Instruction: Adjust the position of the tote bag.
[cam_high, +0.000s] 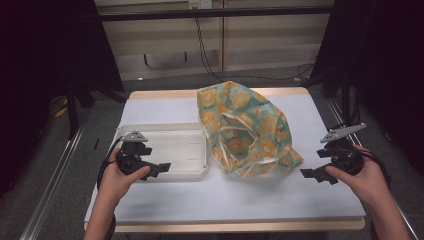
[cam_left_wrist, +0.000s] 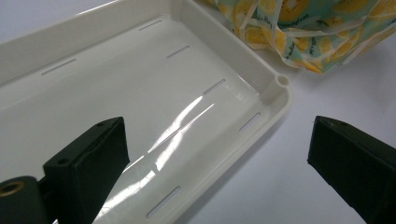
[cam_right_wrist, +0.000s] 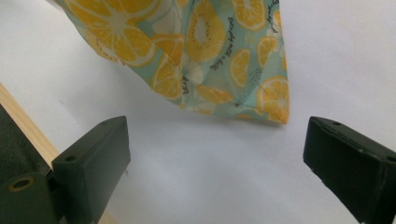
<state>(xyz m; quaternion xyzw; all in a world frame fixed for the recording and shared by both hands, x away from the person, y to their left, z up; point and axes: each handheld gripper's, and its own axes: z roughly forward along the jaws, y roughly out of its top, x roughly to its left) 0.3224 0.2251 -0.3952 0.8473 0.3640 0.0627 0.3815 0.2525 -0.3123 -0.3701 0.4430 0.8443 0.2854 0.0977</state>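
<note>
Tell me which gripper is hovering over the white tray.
The left gripper; its open jaws hang over the white tray, while the right gripper points at the citrus-print bag.

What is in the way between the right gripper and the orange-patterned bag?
Nothing visible. The right gripper has open, empty jaws and points at the bag across bare white table. In the right gripper view only tabletop lies between the jaws and the bag's corner. The white tray sits on the bag's other side.
</note>
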